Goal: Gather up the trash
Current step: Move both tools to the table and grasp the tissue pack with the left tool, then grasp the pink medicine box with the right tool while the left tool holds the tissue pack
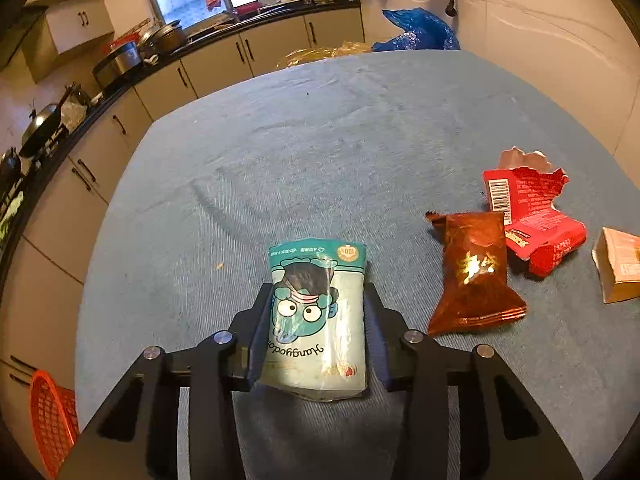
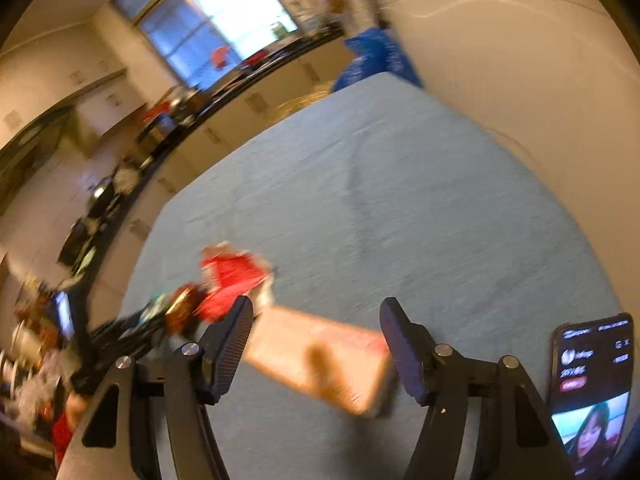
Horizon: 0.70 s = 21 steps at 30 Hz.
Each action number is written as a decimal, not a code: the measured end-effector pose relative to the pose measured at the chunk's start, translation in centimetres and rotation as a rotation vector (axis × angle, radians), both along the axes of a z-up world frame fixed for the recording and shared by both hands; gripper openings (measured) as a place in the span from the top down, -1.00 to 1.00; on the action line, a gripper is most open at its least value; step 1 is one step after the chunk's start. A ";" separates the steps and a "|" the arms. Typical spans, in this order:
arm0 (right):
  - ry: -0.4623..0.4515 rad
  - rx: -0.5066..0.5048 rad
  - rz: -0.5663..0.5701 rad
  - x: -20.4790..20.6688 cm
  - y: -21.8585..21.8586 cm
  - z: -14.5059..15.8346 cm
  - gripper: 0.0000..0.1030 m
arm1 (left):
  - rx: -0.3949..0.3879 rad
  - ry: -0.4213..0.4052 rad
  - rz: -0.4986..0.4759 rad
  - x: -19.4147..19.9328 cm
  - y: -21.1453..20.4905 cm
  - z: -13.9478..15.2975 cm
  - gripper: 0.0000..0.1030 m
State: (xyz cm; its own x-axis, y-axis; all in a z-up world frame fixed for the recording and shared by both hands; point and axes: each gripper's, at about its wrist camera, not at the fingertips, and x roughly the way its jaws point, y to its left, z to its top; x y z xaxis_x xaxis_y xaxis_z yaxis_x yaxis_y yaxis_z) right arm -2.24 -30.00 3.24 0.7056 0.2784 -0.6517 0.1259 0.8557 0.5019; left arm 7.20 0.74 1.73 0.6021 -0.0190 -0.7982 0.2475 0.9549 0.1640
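Note:
In the left wrist view a teal cartoon snack packet lies on the blue tablecloth, and my left gripper has its fingers pressed against both sides of it. A brown foil wrapper, a torn red wrapper and a small pink carton lie to the right. In the blurred right wrist view my right gripper is open, with the pink carton lying between its fingers, not touched. The red wrapper lies to its left.
A phone with a lit screen lies at the right of the table. A red basket stands below the table's left edge. Kitchen counters with pots run along the left and back. A blue bag sits beyond the far edge.

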 end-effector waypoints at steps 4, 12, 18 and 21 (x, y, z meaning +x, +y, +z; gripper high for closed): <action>0.030 0.049 0.044 0.9 -0.1 -1.3 -0.36 | -0.025 -0.002 0.008 -0.9 0.5 0.3 0.20; 0.038 0.030 0.265 -1.4 6.0 -0.9 -0.38 | -0.045 -0.009 0.029 -2.1 1.5 0.6 0.21; 0.052 -0.225 0.313 -1.5 10.0 -1.3 -0.38 | -0.055 -0.005 0.031 -2.7 1.1 0.2 0.25; 0.066 -0.305 0.327 -1.7 10.9 -2.0 -0.09 | -0.063 -0.009 0.023 -3.3 1.0 0.3 0.26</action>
